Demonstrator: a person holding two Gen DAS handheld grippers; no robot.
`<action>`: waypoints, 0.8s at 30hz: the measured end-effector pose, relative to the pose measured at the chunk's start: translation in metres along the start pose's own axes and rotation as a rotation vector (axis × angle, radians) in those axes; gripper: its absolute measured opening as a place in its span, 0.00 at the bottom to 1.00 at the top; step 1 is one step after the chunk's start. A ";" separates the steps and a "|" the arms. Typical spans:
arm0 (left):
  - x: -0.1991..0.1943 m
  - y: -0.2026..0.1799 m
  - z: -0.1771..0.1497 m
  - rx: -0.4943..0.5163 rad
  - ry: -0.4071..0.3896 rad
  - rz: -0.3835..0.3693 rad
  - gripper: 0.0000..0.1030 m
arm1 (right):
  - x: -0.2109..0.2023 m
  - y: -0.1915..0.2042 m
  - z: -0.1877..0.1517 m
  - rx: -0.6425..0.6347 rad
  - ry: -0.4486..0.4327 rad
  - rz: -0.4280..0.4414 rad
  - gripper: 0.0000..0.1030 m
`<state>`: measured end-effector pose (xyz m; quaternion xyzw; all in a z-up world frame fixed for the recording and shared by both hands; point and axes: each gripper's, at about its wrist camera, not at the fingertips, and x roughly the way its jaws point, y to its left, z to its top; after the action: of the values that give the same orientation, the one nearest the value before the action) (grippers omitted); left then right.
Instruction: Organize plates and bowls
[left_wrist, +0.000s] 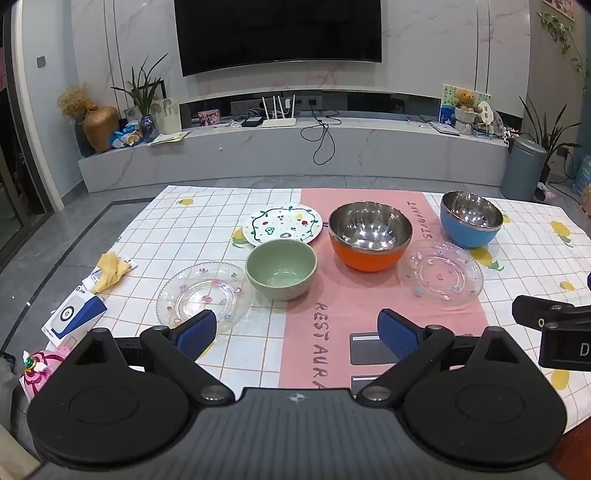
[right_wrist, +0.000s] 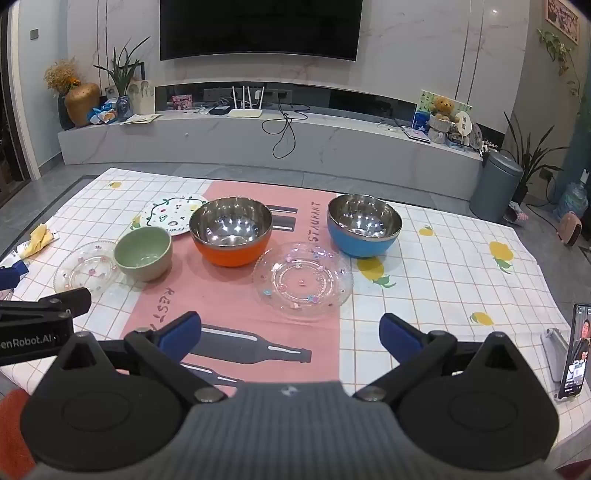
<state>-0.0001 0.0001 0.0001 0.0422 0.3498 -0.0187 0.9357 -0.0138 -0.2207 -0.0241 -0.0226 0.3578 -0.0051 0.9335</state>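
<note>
On the tablecloth stand a green bowl (left_wrist: 281, 268) (right_wrist: 143, 253), an orange steel-lined bowl (left_wrist: 370, 236) (right_wrist: 231, 230) and a blue steel-lined bowl (left_wrist: 471, 219) (right_wrist: 364, 225). A painted white plate (left_wrist: 282, 223) (right_wrist: 171, 214) lies behind the green bowl. One clear glass plate (left_wrist: 205, 295) (right_wrist: 86, 271) lies left of the green bowl, another (left_wrist: 440, 272) (right_wrist: 303, 282) in front of the blue bowl. My left gripper (left_wrist: 297, 332) is open and empty, near the left glass plate. My right gripper (right_wrist: 290, 334) is open and empty, in front of the right glass plate.
A yellow cloth (left_wrist: 110, 271) and a blue-white box (left_wrist: 75, 315) lie at the table's left edge, with a pink toy (left_wrist: 38, 369) below. A phone on a stand (right_wrist: 576, 350) is at the right edge. A TV cabinet (left_wrist: 291, 155) and grey bin (left_wrist: 522, 168) stand beyond.
</note>
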 end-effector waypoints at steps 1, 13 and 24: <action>0.000 0.000 0.000 0.000 0.000 0.000 1.00 | 0.000 0.000 0.000 0.002 0.000 0.002 0.98; -0.001 -0.001 0.000 -0.004 0.008 -0.027 1.00 | -0.002 0.001 0.001 0.008 0.001 0.010 0.98; -0.001 0.002 0.002 -0.019 0.006 -0.037 0.99 | 0.002 -0.001 -0.001 0.008 0.002 0.007 0.98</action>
<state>0.0005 0.0018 0.0023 0.0268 0.3536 -0.0325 0.9345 -0.0132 -0.2213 -0.0261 -0.0177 0.3590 -0.0031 0.9332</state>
